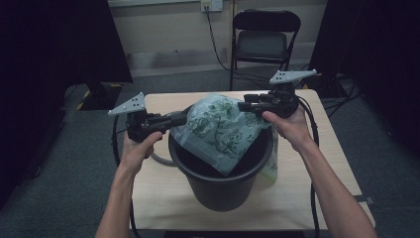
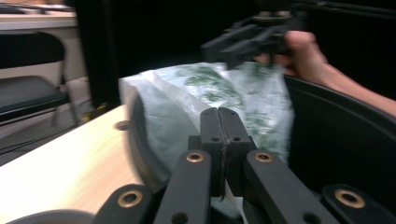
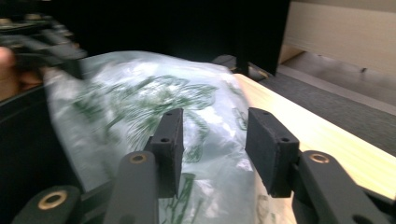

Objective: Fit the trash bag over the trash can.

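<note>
Green-leaf-printed translucent plastic forms the bag point(image 1: 220, 130), which is draped over and into the mouth of a black bin point(image 1: 220, 178) standing on the counter point(image 1: 297, 198).

Left claw point(image 1: 184, 118): positioned at the left edge of the bag, just above the bin's left rim. In the left gripper view the two jaws stand pressed together, clenched on a fold of the bag's film point(image 2: 205, 107), which rises directly beyond the jaw tips. The left hand point(image 1: 136, 148) grips the tool body from the near side.

Right claw point(image 1: 243, 105): positioned at the far right corner of the bag, above the bin's far rim. In the right gripper view the jaws stand apart, released, with a clear gap between the pads; the bag point(image 3: 154, 112) lies beyond and below them and fills the space between, but the pads do not press on it. The right hand point(image 1: 292, 126) holds the tool from the right. Part of the bag hangs down outside the bin on the right side.

Surface and room: the counter is pale wood-grain. Grey carpet point(image 1: 59, 188) covers the floor around it. A black folding chair point(image 1: 262, 39) stands at the far side against a light wall, below a wall socket point(image 1: 212, 5). Dark curtains close off the left and right. Cables trail from both tools over the counter edges.

Containers: the bin holds the lower part of the bag; its dark inner wall shows at the near side.
</note>
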Action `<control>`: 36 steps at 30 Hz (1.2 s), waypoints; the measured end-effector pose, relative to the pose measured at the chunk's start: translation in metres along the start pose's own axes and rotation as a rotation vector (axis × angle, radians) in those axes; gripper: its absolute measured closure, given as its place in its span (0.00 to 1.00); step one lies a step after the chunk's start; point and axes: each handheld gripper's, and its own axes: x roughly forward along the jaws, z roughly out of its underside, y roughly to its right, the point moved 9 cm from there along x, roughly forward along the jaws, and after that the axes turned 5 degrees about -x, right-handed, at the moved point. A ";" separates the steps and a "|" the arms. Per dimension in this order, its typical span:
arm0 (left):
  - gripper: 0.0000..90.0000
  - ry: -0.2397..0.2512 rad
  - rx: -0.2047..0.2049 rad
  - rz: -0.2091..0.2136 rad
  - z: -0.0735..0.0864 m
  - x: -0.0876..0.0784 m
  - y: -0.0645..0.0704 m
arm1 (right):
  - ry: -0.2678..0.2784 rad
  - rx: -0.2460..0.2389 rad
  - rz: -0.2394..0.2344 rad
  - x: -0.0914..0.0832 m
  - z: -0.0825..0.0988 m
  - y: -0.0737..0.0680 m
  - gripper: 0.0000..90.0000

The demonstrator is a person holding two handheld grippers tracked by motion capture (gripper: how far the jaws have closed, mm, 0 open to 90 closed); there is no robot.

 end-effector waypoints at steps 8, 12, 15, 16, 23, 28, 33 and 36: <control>0.70 0.100 -0.013 -0.116 -0.016 -0.014 -0.017 | 0.001 0.022 -0.001 0.000 0.003 0.007 0.79; 0.67 0.144 -0.036 -0.113 -0.027 -0.015 -0.025 | 0.040 -0.004 0.023 -0.003 -0.004 0.005 1.00; 0.66 0.137 -0.041 -0.108 -0.029 -0.010 -0.025 | 0.034 -0.021 -0.014 -0.005 -0.006 -0.004 1.00; 0.66 0.126 -0.039 -0.114 -0.028 -0.009 -0.026 | 0.029 -0.035 -0.020 -0.006 -0.006 -0.008 1.00; 0.78 0.042 -0.061 -0.126 -0.014 0.003 -0.031 | -0.010 -0.011 0.011 0.001 -0.008 -0.002 0.62; 0.82 0.006 -0.052 -0.087 -0.006 0.010 -0.024 | -0.058 0.045 -0.008 0.014 0.003 0.008 0.61; 0.80 0.003 -0.028 -0.062 -0.003 0.009 -0.008 | -0.052 0.035 0.005 0.017 0.001 0.009 0.78; 0.77 0.033 -0.024 -0.057 -0.007 0.005 -0.005 | -0.047 0.009 0.053 0.015 -0.003 0.010 0.88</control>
